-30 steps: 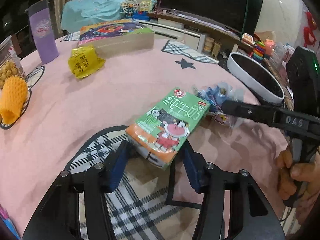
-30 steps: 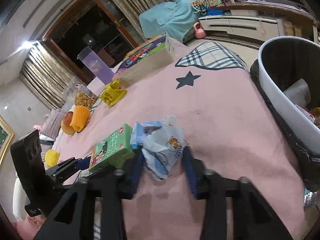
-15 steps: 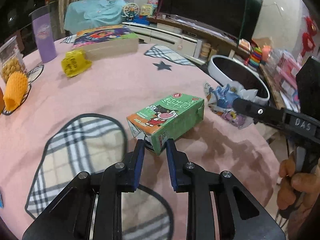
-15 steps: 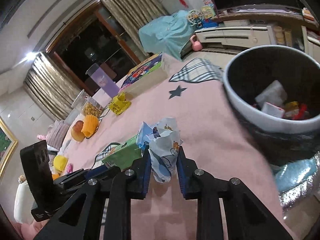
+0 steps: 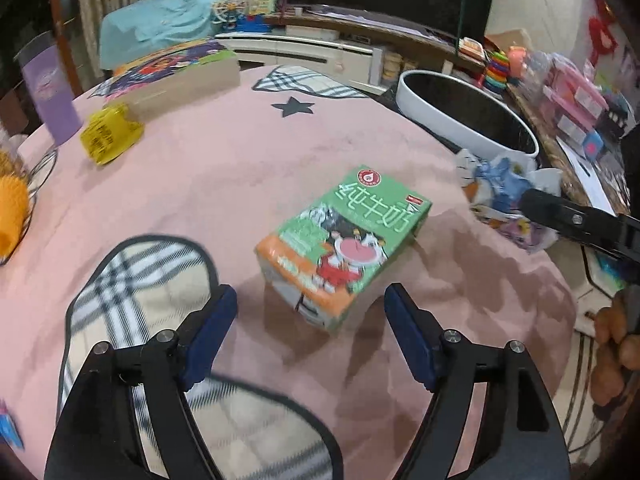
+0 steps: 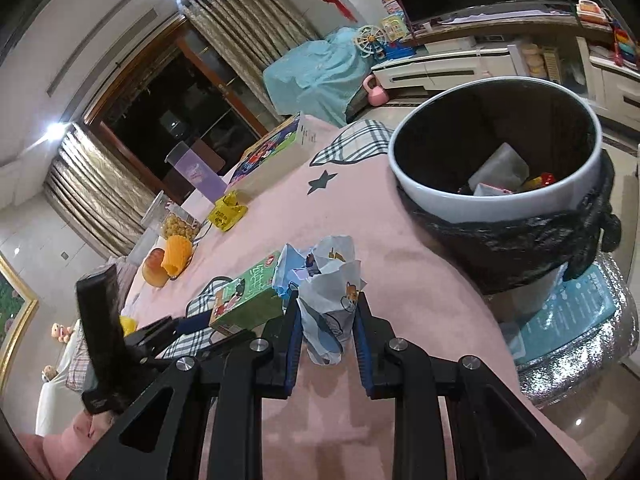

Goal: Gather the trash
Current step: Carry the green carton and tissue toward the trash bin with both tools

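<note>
Gripping a crumpled wrapper [image 6: 330, 292], the right gripper [image 6: 326, 334] holds it near the trash bin [image 6: 496, 200]. Farther from the bin, the left gripper [image 5: 310, 320] gapes apart around the milk carton [image 5: 344, 248].

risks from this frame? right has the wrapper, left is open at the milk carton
1. The crumpled wrapper is pinched low in the right gripper; its loose top could slip before the trash bin.
2. The left gripper is open around the milk carton, which lies skewed; closing may catch a corner.
</note>
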